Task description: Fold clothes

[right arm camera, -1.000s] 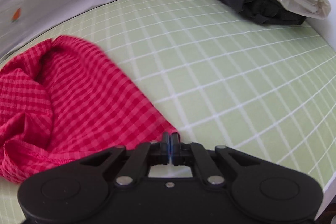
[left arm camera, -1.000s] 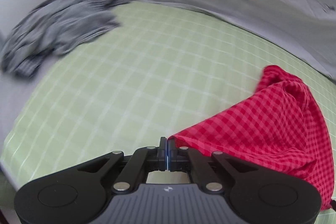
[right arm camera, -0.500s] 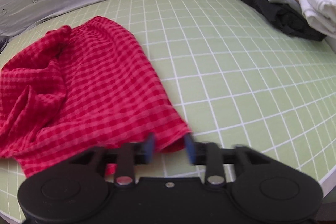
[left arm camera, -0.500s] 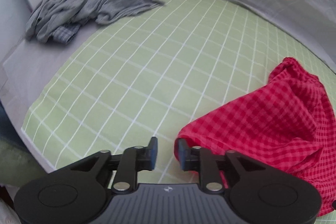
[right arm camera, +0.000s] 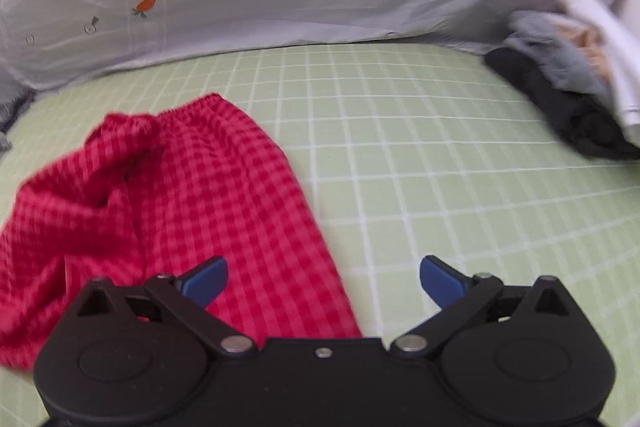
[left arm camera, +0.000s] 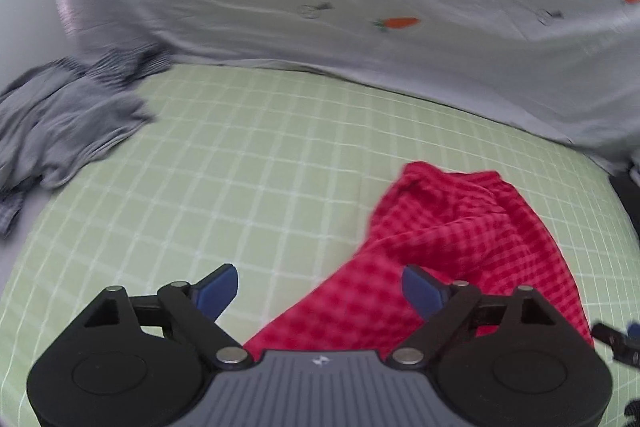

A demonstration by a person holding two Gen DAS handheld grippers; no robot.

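On the green checked mat [right arm camera: 440, 155] the red gingham garment [right arm camera: 224, 211] lies bunched at near left, likely to fold crooked unless flattened; left gripper [left arm camera: 320, 291] and right gripper [right arm camera: 323, 279] gape wide, holding nothing, so a hasty regrip may catch one layer only.
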